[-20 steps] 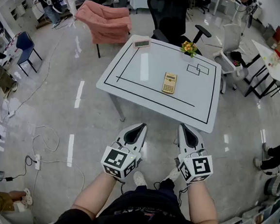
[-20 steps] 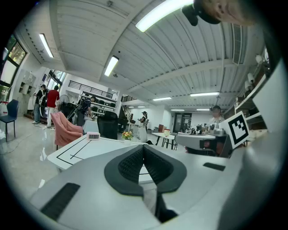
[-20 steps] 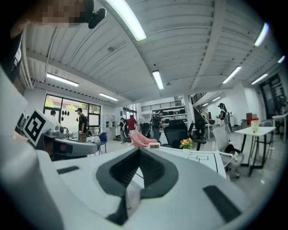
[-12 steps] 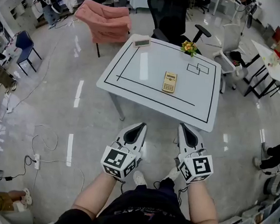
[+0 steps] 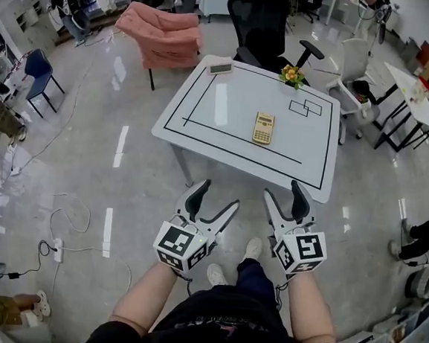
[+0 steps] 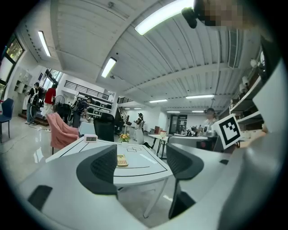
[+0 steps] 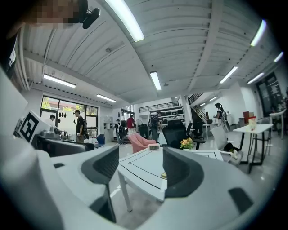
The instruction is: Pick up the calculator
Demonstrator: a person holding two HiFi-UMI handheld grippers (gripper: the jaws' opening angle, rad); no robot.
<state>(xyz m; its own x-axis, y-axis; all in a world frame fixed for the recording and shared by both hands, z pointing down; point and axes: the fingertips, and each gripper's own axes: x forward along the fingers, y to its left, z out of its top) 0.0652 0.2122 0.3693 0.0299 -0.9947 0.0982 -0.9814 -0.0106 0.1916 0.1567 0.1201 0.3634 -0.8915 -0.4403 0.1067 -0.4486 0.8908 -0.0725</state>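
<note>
Both tongs have come open since the earlier pictures. Back then each pair was pinched together. Now the left gripper (image 5: pixel 218 195) and the right gripper (image 5: pixel 283 192) both hold their jaws wide apart, with only air between them. They sit side by side, low in front of the person, pointing almost level toward the table. Just under the right one, a white shoe (image 5: pixel 253 247) has moved a little forward, so the person seems to be taking a step. Past the tongs there is a strip of shiny floor, and then comes the white table (image 5: pixel 202 140) with black lines drawn on it. The calculator (image 5: pixel 263 128) lies flat near the middle of the table, inside the big black box, just as it did before. Nothing touches it, and it is well apart from both tongs. At the far edge of the table stand a small clock (image 5: pixel 221 67) and a bunch of yellow flowers (image 5: pixel 291 76). Behind them are a black chair (image 5: pixel 261 22) and a pink chair (image 5: pixel 161 35). Open jaws look like getting ready to grab, so the pick-up has not really started yet. I think the person must first get closer, then bring one open pair down over the calculator. It is thin and flat, so the jaws may need to catch it by its long sides.
</note>
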